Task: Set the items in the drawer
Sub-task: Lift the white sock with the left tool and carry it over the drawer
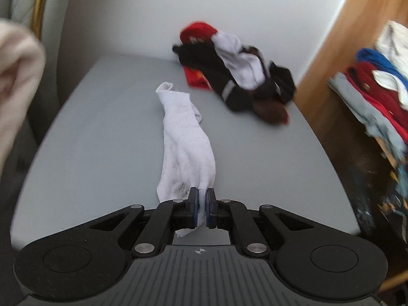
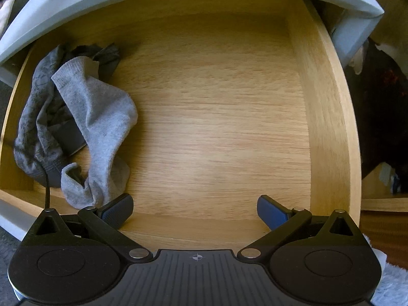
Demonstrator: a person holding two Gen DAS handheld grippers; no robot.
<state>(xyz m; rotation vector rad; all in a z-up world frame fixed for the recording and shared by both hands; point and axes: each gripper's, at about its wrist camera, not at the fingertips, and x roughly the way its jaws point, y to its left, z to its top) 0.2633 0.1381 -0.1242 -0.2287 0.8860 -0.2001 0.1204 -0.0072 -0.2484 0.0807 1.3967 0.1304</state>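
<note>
Now left tool pinches a white sock; right tool gapes, empty.

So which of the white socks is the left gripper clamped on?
The long white sock lying alone on the grey top, pinched at its near end by the left gripper; the other white sock lies on the dark pile.

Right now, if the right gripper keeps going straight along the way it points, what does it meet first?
Most likely the bare wooden floor of the open drawer. The right gripper is open and empty, pointing down into it. The grey sock lies off to the picture's left, seemingly outside that line, though depth is hard to judge.
</note>
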